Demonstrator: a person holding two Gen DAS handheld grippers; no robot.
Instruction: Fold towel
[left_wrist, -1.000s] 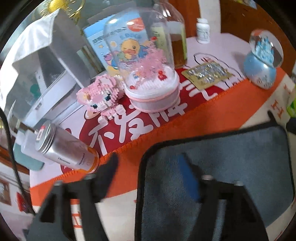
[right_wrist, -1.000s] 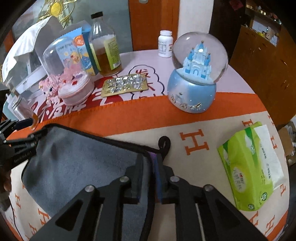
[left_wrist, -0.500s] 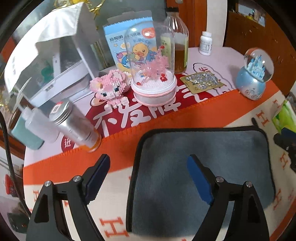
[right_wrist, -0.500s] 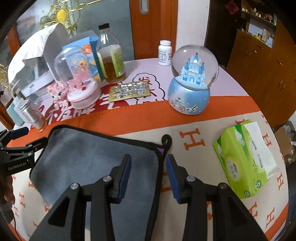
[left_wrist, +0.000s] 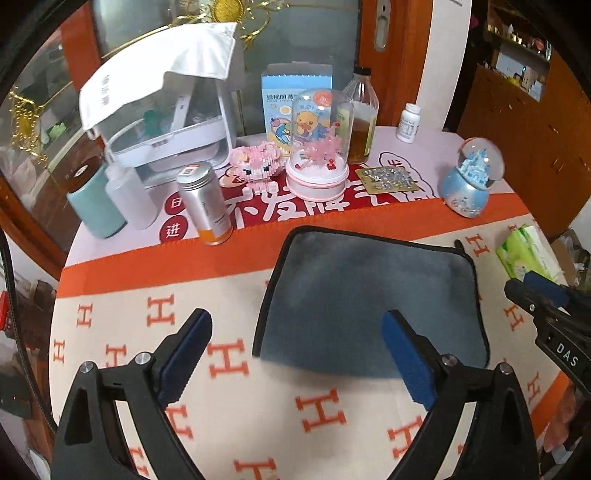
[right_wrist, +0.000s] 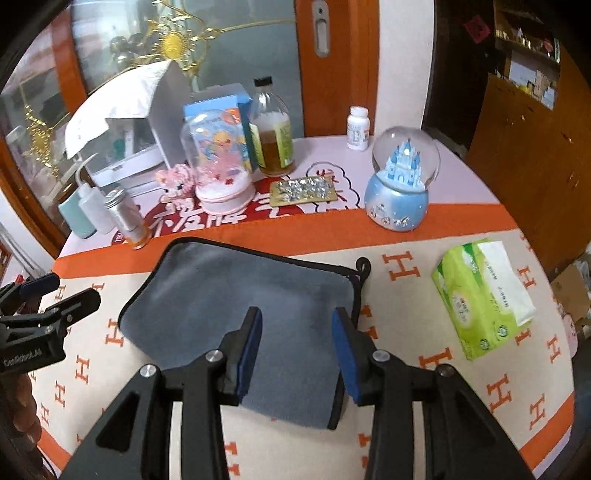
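A grey towel (left_wrist: 369, 291) with black edging lies folded flat on the orange and cream tablecloth (left_wrist: 155, 266); it also shows in the right wrist view (right_wrist: 236, 306). My left gripper (left_wrist: 295, 350) is open and empty, raised above the towel's near left edge. My right gripper (right_wrist: 297, 343) is open and empty, above the towel's near right part. The right gripper shows at the right edge of the left wrist view (left_wrist: 535, 295), and the left gripper at the left edge of the right wrist view (right_wrist: 51, 299).
Behind the towel stand a silver can (left_wrist: 205, 205), a pink brick figure (left_wrist: 255, 166), a glass dome (left_wrist: 319, 147), a bottle (left_wrist: 362, 118), a blister pack (left_wrist: 389, 179) and a snow globe (left_wrist: 471, 181). A green tissue pack (right_wrist: 484, 302) lies to the right.
Both grippers have let go of the towel, opened wide, and pulled back and up from it. The towel stays flat on the cloth.
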